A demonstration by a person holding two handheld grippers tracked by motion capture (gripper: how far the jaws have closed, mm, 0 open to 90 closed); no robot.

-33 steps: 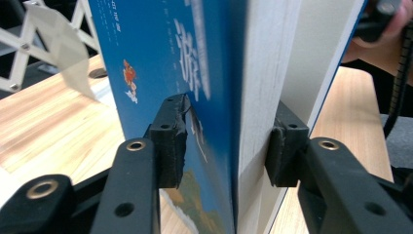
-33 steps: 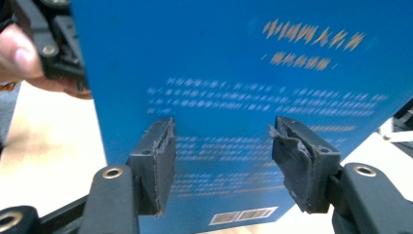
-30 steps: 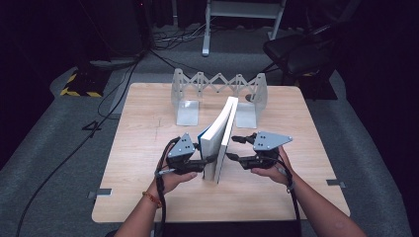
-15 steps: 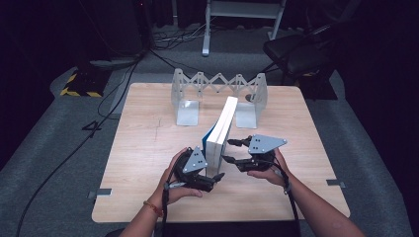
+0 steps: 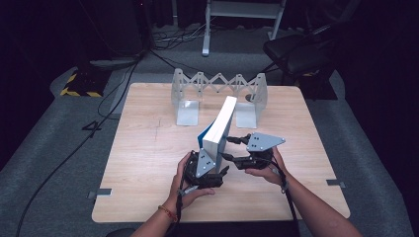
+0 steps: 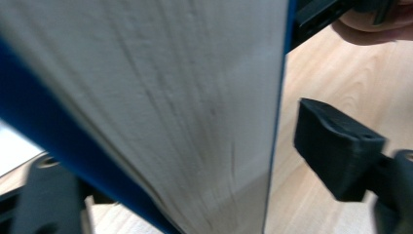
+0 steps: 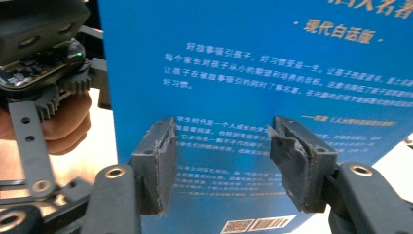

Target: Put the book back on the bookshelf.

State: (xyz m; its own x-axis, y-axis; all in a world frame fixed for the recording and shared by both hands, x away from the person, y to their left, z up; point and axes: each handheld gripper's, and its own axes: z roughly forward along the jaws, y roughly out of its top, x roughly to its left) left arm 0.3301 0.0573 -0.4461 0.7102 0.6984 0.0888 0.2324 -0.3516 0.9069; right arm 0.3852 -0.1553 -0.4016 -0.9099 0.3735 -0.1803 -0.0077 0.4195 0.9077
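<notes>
A thick blue-covered book [image 5: 225,121] stands tilted on its edge in the middle of the wooden table [image 5: 148,163], its white page block facing up and toward me. My left gripper [image 5: 215,163] is at the book's near lower end. Its jaws straddle the page block [image 6: 170,97] and have just been closing, but the right finger [image 6: 336,156] still stands clear of the cover, so it is open. My right gripper [image 5: 236,148] is on the book's right side. Its jaws [image 7: 221,161] are open, having just opened a little, with their tips at the printed back cover [image 7: 272,63].
A grey folding metal book rack [image 5: 217,86] with two upright end plates stands at the table's far edge. Beyond the table are a dark chair [image 5: 296,54] and floor cables. In the right gripper view the left gripper's body [image 7: 44,39] and the hand on it [image 7: 63,126] are close by.
The left hand has dropped and shifted toward the book's near bottom corner, its jaws now around the page block. The right gripper and the book have stayed about where they were.
</notes>
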